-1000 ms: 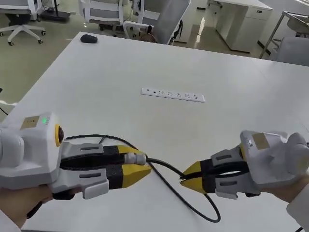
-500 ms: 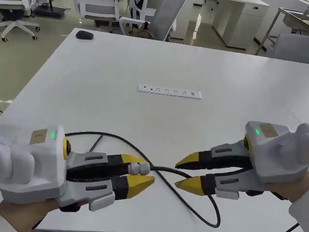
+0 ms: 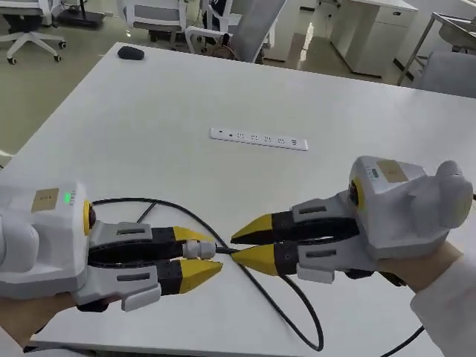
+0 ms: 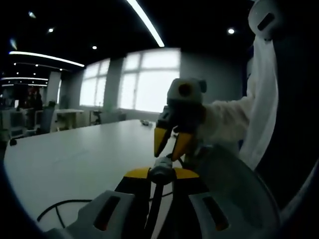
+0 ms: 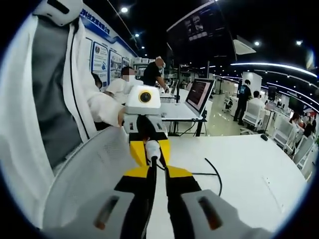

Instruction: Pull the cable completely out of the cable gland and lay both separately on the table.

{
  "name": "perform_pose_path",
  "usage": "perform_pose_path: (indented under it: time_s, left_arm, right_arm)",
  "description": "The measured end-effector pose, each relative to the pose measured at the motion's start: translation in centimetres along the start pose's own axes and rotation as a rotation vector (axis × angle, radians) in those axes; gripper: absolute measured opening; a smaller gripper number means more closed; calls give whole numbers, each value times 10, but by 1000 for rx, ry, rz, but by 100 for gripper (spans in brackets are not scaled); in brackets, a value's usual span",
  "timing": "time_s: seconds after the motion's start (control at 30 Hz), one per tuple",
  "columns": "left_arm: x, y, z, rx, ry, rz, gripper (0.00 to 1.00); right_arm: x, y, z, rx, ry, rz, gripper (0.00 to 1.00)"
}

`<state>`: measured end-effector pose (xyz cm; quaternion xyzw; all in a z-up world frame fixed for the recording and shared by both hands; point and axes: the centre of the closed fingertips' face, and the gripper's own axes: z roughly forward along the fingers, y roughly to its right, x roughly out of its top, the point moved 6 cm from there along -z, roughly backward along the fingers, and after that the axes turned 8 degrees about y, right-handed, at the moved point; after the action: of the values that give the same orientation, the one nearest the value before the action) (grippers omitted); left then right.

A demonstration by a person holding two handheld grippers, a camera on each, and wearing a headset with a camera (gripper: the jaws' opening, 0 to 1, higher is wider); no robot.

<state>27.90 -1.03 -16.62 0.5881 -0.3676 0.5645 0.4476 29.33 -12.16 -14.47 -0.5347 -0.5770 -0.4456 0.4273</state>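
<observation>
Near edge of the table (image 3: pixel 335 111), head view: black cable (image 3: pixel 277 297) sags in a slack loop toward 5 o'clock; a second run curves off toward 10 o'clock past the left unit.

Left gripper (image 3: pixel 214 253) sits low at 8 o'clock; its jaws pinch the pale cable gland (image 3: pixel 198 249), held above the tabletop, gland nose aimed at 3 o'clock.

Right gripper (image 3: pixel 236 248) meets it tip to tip from 3 o'clock; its jaws are a little spread, one above and one below the cable, just beside the gland's mouth, not seen pressing on it; in the right gripper view the cable runs up the gap between the yellow tips to the gland.

Key relation: at the exit the cable's long axis runs 9-to-3, in line with both grippers; the gland lies at 9 o'clock of the right jaws, nearly touching.

Judgement: right must close on the cable and draw toward 3 o'clock while left holds; the tail at 10 o'clock has to feed through, so re-grips are likely; the smooth sheath may slip. Cable not yet out; neither piece laid down.

Farther off, 12 o'clock: white power strip (image 3: pixel 258 139); far corner, 11 o'clock: dark mouse (image 3: pixel 131 53); office chairs (image 3: pixel 160 18) beyond.
</observation>
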Motion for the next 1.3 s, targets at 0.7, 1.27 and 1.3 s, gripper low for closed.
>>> perform_pose_path:
  time_s: [0.7,1.27,1.3]
  left_arm:
    - [3,-8,-2,63,-12,62,17]
    - [0,-20,-6,114,-24,38,17]
    - [0,-20,-6,113,-27,39,17]
  right_arm:
    - [-26,8,-23,-33,9,-68,3]
    - [-85,13,-70,-124,-169,-42,3]
    - [-87,14,-72,-128,-172,-36,3]
